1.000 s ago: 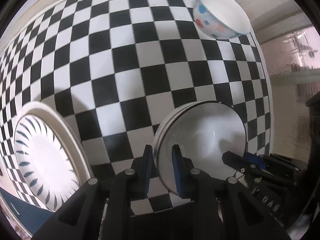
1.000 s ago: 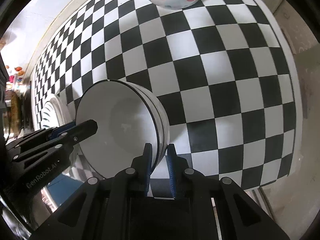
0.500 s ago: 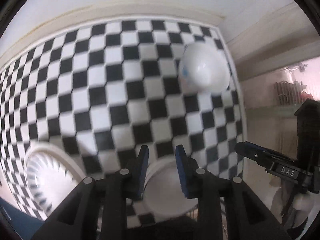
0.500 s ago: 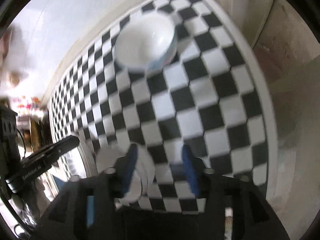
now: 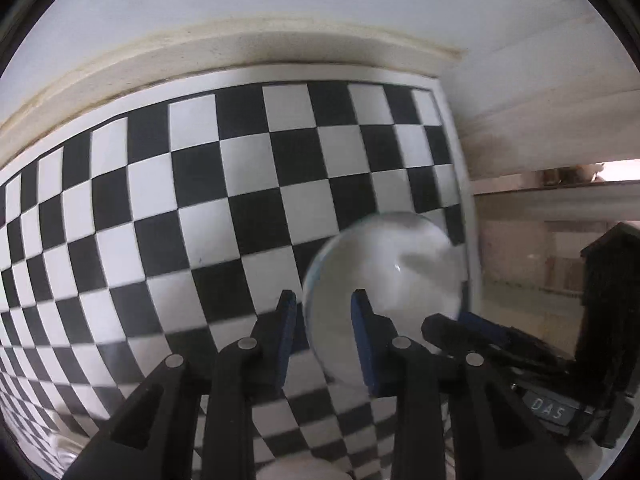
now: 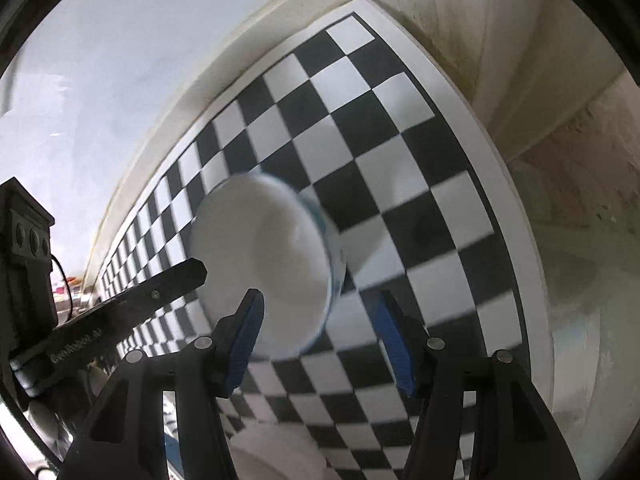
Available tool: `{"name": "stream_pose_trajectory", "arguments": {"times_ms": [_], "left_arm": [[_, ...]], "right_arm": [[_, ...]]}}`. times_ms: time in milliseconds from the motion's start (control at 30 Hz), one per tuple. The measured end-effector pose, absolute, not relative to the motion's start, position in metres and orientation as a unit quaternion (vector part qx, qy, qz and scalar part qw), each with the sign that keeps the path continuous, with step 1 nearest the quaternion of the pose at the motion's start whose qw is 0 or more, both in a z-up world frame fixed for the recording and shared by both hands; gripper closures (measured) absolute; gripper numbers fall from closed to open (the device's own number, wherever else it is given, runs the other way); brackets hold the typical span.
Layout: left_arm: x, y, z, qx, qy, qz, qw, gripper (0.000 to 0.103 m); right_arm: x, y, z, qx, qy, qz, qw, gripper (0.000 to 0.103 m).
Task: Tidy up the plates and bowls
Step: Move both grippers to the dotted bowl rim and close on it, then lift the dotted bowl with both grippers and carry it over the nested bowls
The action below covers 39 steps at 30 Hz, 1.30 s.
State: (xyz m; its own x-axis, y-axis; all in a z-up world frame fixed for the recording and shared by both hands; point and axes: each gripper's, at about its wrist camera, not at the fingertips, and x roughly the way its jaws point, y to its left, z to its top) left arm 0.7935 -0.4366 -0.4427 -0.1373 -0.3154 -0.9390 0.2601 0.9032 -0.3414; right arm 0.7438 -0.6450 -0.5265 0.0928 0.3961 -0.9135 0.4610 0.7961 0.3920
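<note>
A white bowl with a bluish outside (image 5: 384,276) stands on the checkered table near its right edge. It also shows in the right wrist view (image 6: 264,264). My left gripper (image 5: 324,336) is open, its fingers on either side of the bowl's near left rim. My right gripper (image 6: 320,340) is wide open and empty, just in front of the bowl's right side. The left gripper's finger (image 6: 160,292) reaches in from the left in the right wrist view. Both views are blurred by motion.
The black-and-white checkered table (image 5: 200,200) ends at a white wall (image 5: 280,8) behind and a table edge at the right (image 6: 492,184). White dishes show faintly at the bottom edge (image 6: 276,456). The right gripper's body (image 5: 500,344) shows at lower right.
Both grippers let go of the stacked white bowls, opened, and moved forward to the coloured bowl at the table's far right. That bowl now lies between them.
</note>
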Motion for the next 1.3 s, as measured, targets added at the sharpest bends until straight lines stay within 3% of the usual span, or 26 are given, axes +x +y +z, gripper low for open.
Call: {"name": "stream_pose_trajectory", "arguments": {"times_ms": [133, 167, 200, 267, 533, 1300], "left_arm": [[0.8, -0.449, -0.461, -0.007, 0.729, -0.225, 0.647, 0.079], [0.801, -0.455, -0.465, -0.001, 0.729, -0.224, 0.647, 0.079], [0.8, -0.457, -0.467, 0.005, 0.727, -0.225, 0.649, 0.079], [0.797, -0.46, -0.467, 0.012, 0.722, -0.227, 0.653, 0.08], [0.783, -0.459, -0.437, 0.024, 0.698, -0.24, 0.675, 0.081], [0.652, -0.369, -0.294, 0.006, 0.611, -0.255, 0.749, 0.08]], "right_arm": [[0.757, -0.648, -0.545, 0.314, 0.683, -0.035, 0.659, 0.043], [0.757, -0.648, -0.548, 0.313, 0.684, -0.036, 0.658, 0.047], [0.758, -0.648, -0.552, 0.312, 0.687, -0.036, 0.656, 0.053], [0.759, -0.647, -0.559, 0.315, 0.695, -0.038, 0.645, 0.09], [0.75, -0.637, -0.544, 0.315, 0.69, -0.039, 0.651, 0.092], [0.624, -0.533, -0.398, 0.255, 0.643, 0.03, 0.721, 0.093]]}}
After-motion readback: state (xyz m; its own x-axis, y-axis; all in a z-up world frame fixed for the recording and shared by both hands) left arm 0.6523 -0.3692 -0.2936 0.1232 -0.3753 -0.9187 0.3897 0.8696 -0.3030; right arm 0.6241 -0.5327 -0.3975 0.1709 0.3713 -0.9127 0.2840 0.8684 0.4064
